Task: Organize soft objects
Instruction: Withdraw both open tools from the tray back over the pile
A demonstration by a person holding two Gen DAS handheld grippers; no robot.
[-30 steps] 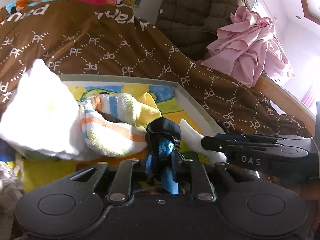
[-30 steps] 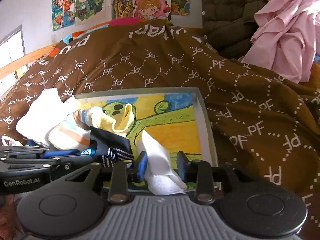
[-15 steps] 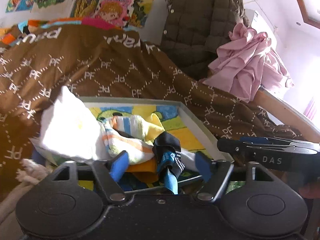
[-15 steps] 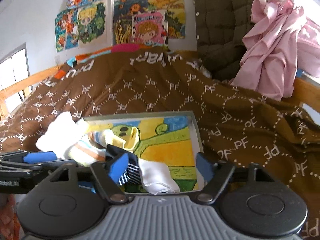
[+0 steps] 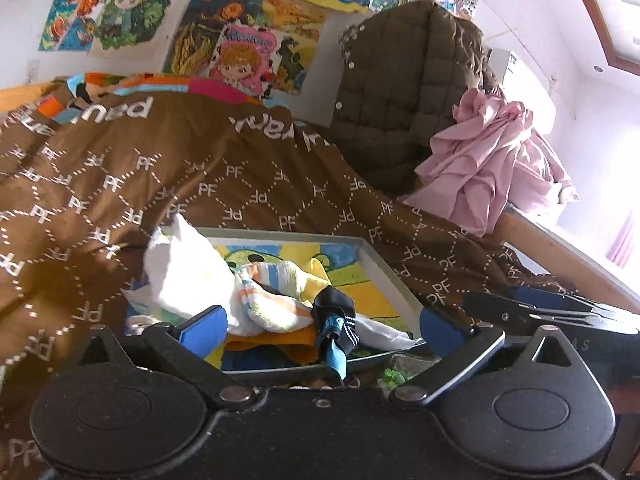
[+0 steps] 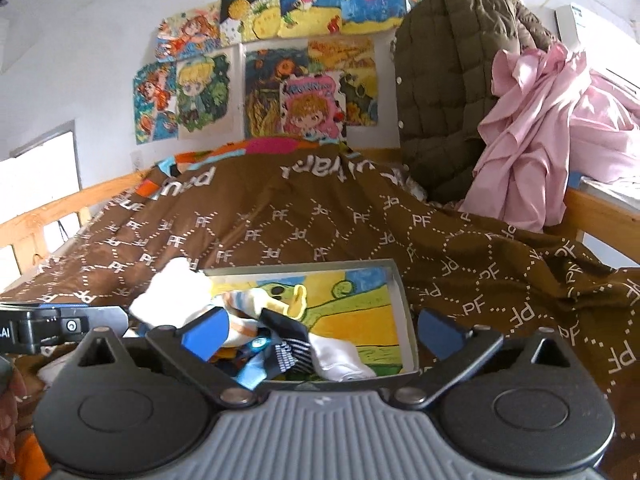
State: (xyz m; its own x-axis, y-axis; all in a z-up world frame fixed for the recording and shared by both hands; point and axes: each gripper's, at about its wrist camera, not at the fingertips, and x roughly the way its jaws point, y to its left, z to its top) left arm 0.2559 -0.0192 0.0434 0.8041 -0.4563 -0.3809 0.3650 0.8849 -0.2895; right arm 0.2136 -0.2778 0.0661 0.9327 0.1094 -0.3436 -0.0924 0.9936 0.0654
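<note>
A shallow grey tray (image 5: 378, 262) with a cartoon picture on its floor lies on the brown bedspread. In it lie a white cloth (image 5: 188, 272), a striped towel (image 5: 276, 300), a black and blue sock (image 5: 334, 322) and a white sock (image 5: 384, 334). My left gripper (image 5: 322, 324) is open and empty, raised just before the tray's near edge. My right gripper (image 6: 316, 330) is open and empty too, raised over the same edge, with the tray (image 6: 404, 312), the black sock (image 6: 288, 344) and the white sock (image 6: 340, 362) below it.
A brown "PF" bedspread (image 5: 248, 176) covers the bed. A quilted olive jacket (image 5: 404, 92) and pink cloth (image 5: 492, 168) hang at the back right. A wooden bed rail (image 6: 60, 216) runs along the left. Posters cover the wall (image 6: 280, 80).
Both grippers opened, the left letting go of the black and blue sock and the right of the white sock. Both drew back and up from the tray.
</note>
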